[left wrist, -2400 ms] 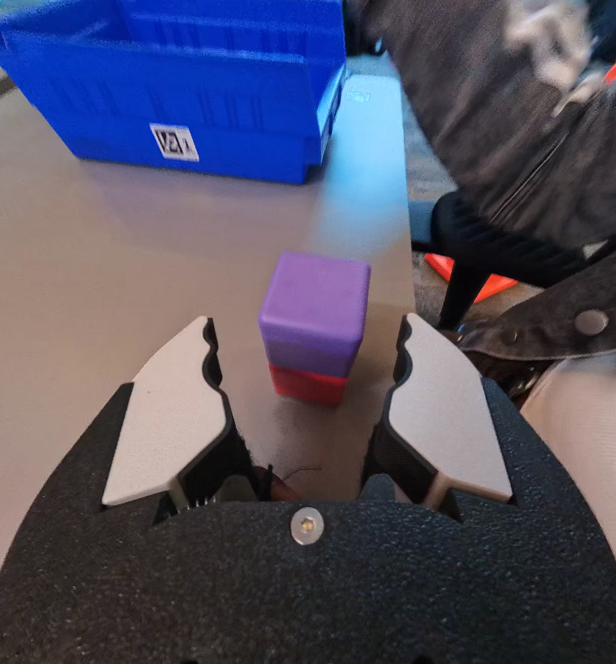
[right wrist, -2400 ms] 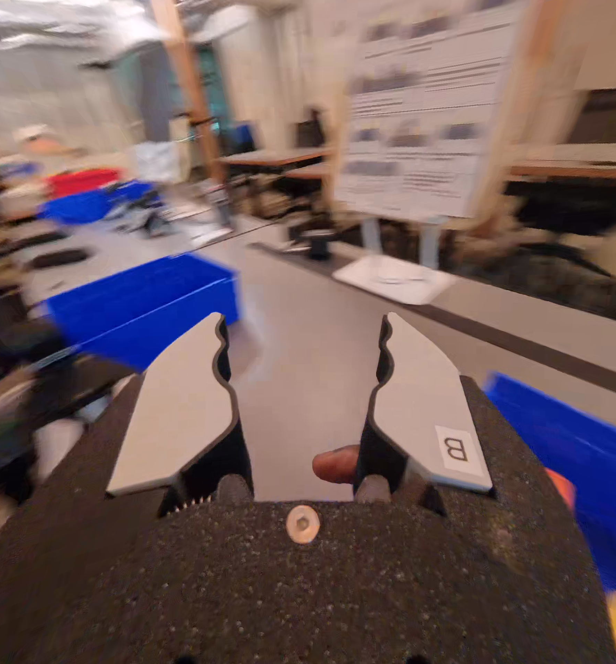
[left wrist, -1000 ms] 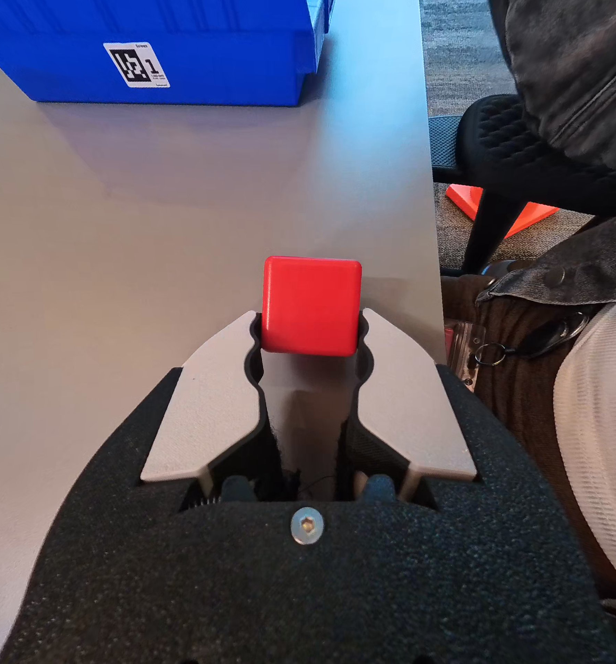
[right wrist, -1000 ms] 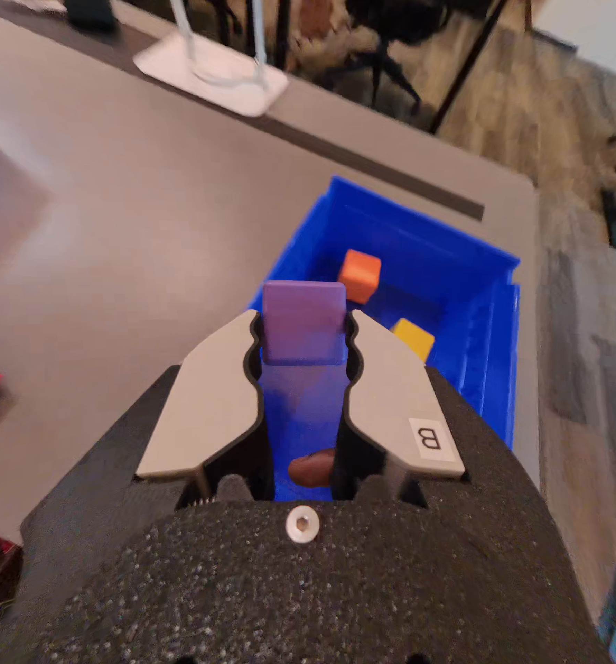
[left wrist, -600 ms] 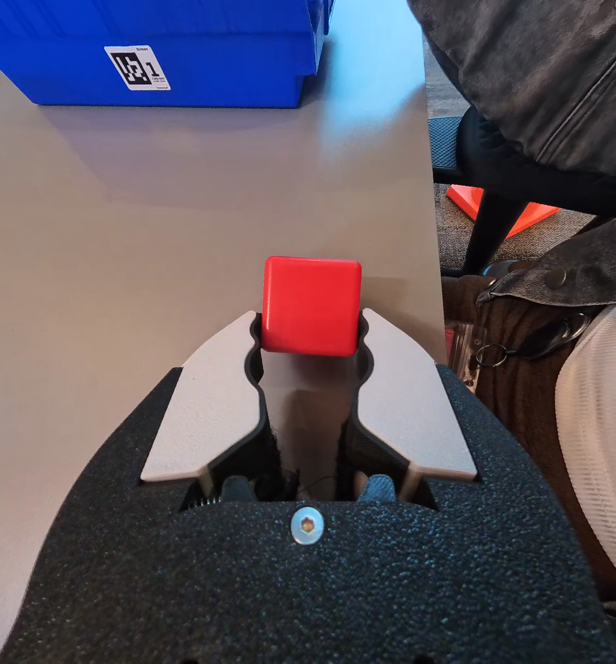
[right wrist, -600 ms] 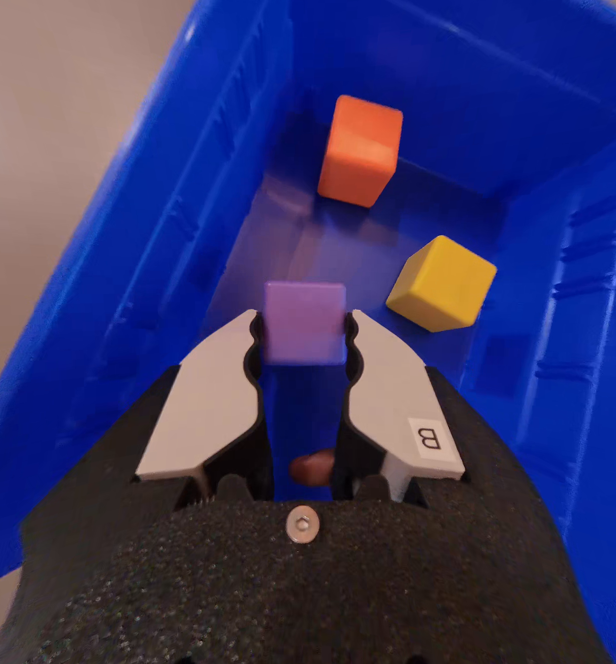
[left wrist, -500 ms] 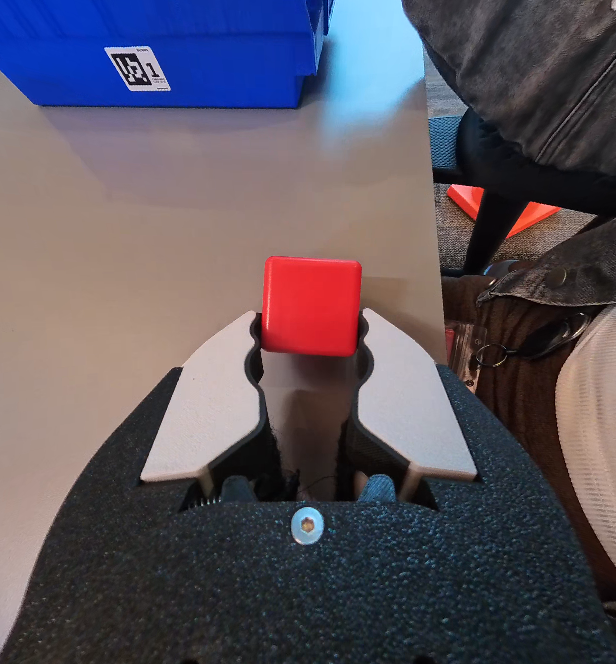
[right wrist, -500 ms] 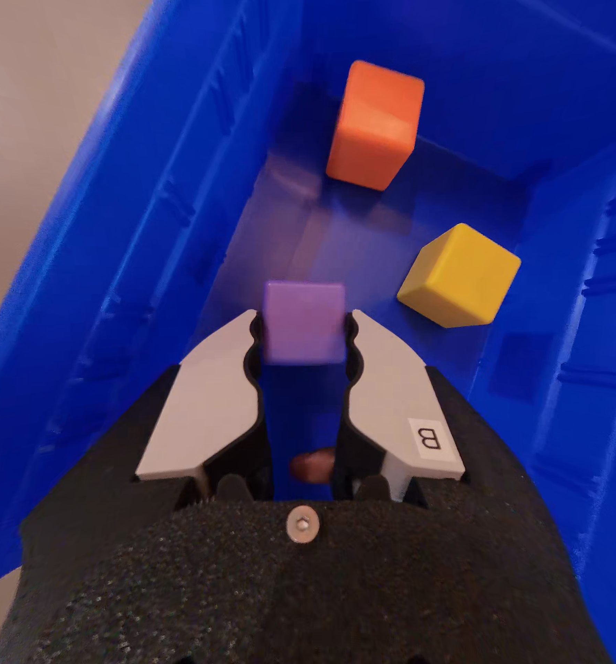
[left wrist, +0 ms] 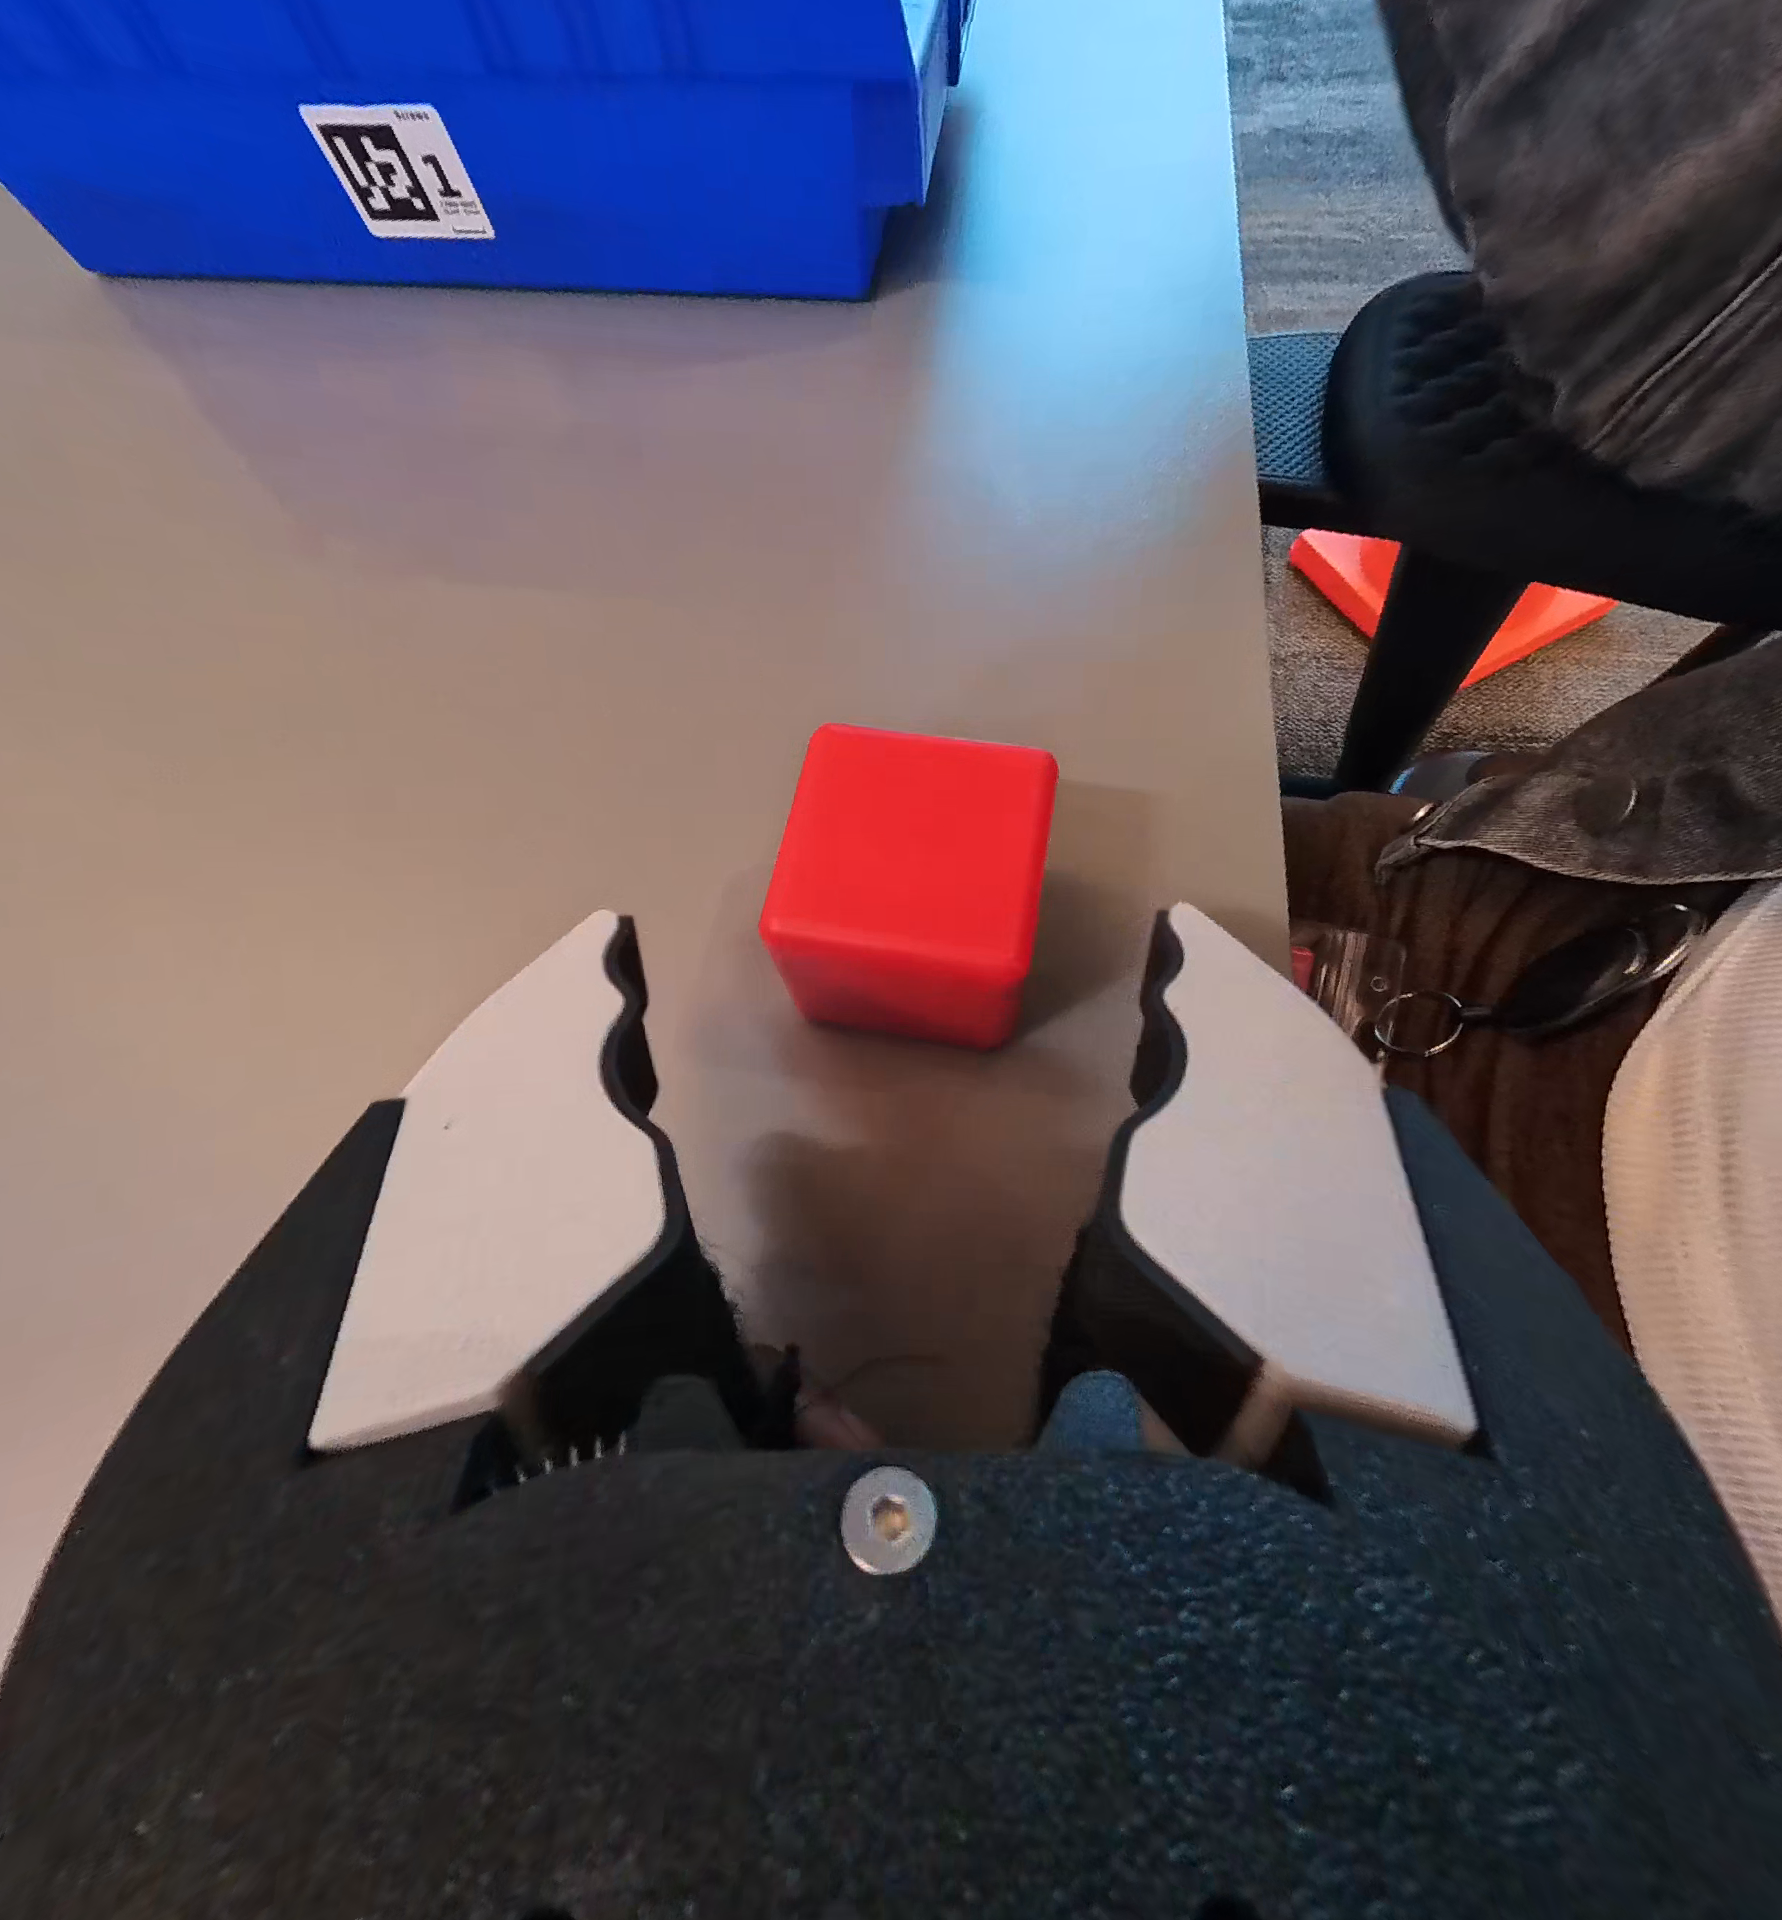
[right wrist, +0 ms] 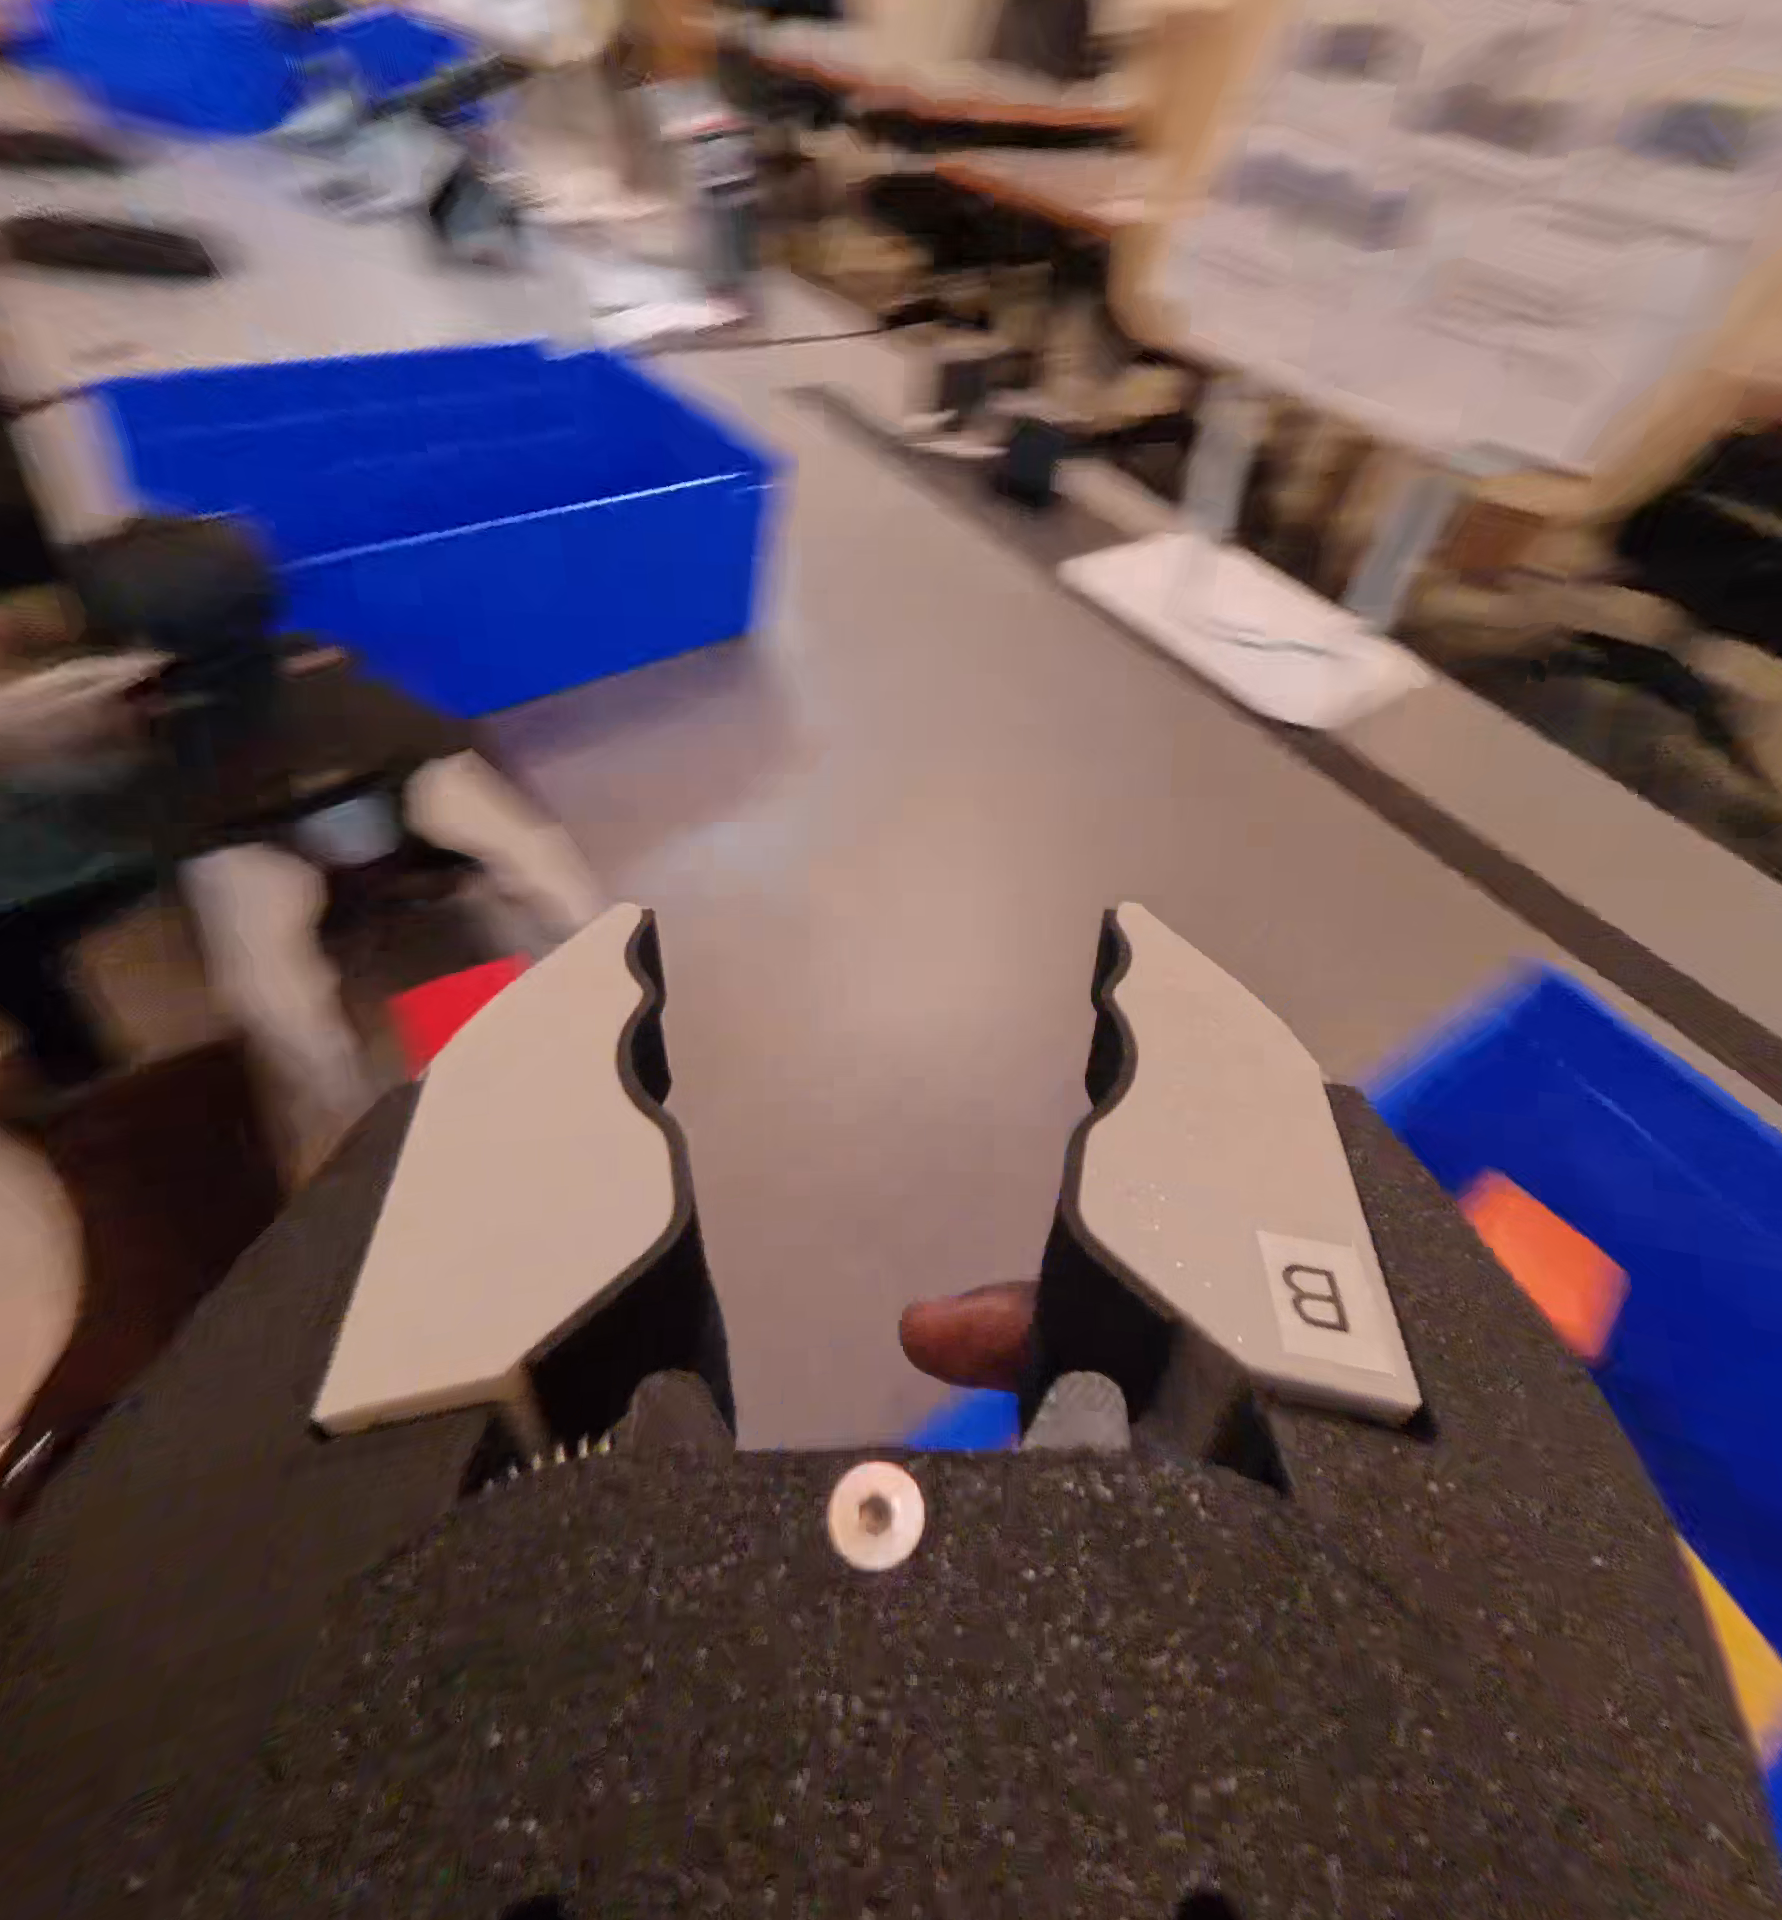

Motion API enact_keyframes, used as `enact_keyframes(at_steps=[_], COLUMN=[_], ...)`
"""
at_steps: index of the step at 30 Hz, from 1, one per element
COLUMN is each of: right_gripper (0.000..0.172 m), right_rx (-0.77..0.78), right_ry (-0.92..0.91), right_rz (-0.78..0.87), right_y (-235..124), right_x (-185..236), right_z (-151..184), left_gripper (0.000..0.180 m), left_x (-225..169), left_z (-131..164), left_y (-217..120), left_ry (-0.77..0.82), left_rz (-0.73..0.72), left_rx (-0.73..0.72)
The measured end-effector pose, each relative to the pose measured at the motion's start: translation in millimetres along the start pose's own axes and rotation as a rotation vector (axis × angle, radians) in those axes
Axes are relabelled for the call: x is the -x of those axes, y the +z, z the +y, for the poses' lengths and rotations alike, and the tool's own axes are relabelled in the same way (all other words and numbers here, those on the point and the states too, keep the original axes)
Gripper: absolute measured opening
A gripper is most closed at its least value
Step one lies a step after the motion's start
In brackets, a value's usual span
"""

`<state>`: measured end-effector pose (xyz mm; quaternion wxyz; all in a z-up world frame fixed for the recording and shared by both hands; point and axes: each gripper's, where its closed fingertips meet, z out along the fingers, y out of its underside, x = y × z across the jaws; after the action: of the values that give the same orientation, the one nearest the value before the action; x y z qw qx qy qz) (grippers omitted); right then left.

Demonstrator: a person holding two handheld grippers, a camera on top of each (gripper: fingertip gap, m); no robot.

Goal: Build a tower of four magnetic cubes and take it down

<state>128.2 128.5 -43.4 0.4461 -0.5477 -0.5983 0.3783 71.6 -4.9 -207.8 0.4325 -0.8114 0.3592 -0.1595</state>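
- We see the red cube (left wrist: pixel 908 883) standing alone on the grey bench (left wrist: pixel 451 623), close to the bench's right-hand edge, with no other cube on or against it.
- From the left claw (left wrist: pixel 892 971) the cube lies at 12 o'clock, just beyond the fingertips and centred on the gap. It is a cube, so no long axis matters; its flat side faces line up with the two pads.
- The left claw stands wide, with bench visible between each pad and the cube; nothing is held.
- The right claw (right wrist: pixel 879 971) is also wide and bare, pointing across the bench. From it the red cube (right wrist: pixel 445 1003) shows only as a blurred patch at about 9 o'clock, partly hidden behind its left finger (right wrist: pixel 523 1143).
- We judge the left claw far nearer, so taking the last cube falls to it.
- The blue bin (right wrist: pixel 1645 1164) sits at 3 o'clock of the right claw, an orange cube (right wrist: pixel 1541 1262) inside.
- Half a second ago the left claw gripped the red cube; now it has let go and drawn back.
- The right claw then held a purple cube over the bin; now it is empty and swung away.
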Motion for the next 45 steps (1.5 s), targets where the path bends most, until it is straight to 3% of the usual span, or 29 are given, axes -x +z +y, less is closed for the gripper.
enact_keyframes(at_steps=[3,7,12,15,17,20,24,29,31,34,39,45], right_gripper=[0.080,0.072,0.070,0.065,0.046,0.046,0.046,0.045,0.045,0.045,0.046,0.046], right_rx=[0.149,0.380,0.570,0.612,0.646,0.596,0.430,0.316,0.370,0.516,0.648,0.751], right_ry=[-0.196,-0.314,-0.354,-0.379,-0.407,-0.402,-0.319,-0.181,-0.087,0.107,0.344,0.424], right_rz=[-0.311,-0.510,-0.519,-0.524,-0.512,-0.511,-0.356,0.141,0.352,0.563,0.609,0.605], right_y=[24.8,60.0,90.6,100.5,103.4,100.0,71.1,-9.4,-45.9,-87.6,-98.8,-95.6], right_x=[84.2,141.1,153.4,158.5,156.6,154.0,117.3,14.9,-30.3,-83.7,-120.3,-127.7], right_z=[12.8,54.5,93.6,106.2,113.4,104.3,59.6,28.1,44.1,94.8,166.9,204.5], left_gripper=[0.101,0.111,0.117,0.118,0.117,0.117,0.116,0.114,0.114,0.114,0.114,0.112], left_x=[-0.1,1.8,2.6,2.1,2.7,3.3,4.3,5.5,5.6,5.6,5.8,5.5], left_z=[-1.9,-9.8,-12.6,-11.7,-11.9,-12.2,-11.9,-10.5,-9.9,-9.2,-7.8,-8.2], left_y=[-1.8,-9.4,-12.8,-12.1,-12.4,-13.1,-12.9,-11.5,-10.8,-10.2,-8.8,-9.0], left_ry=[-0.009,-0.046,-0.062,-0.059,-0.063,-0.066,-0.073,-0.085,-0.086,-0.084,-0.084,-0.089], left_rz=[0.008,0.025,0.032,0.033,0.029,0.027,0.023,0.020,0.019,0.016,0.012,0.017], left_rx=[-0.018,-0.092,-0.121,-0.113,-0.115,-0.119,-0.117,-0.105,-0.099,-0.094,-0.082,-0.086])
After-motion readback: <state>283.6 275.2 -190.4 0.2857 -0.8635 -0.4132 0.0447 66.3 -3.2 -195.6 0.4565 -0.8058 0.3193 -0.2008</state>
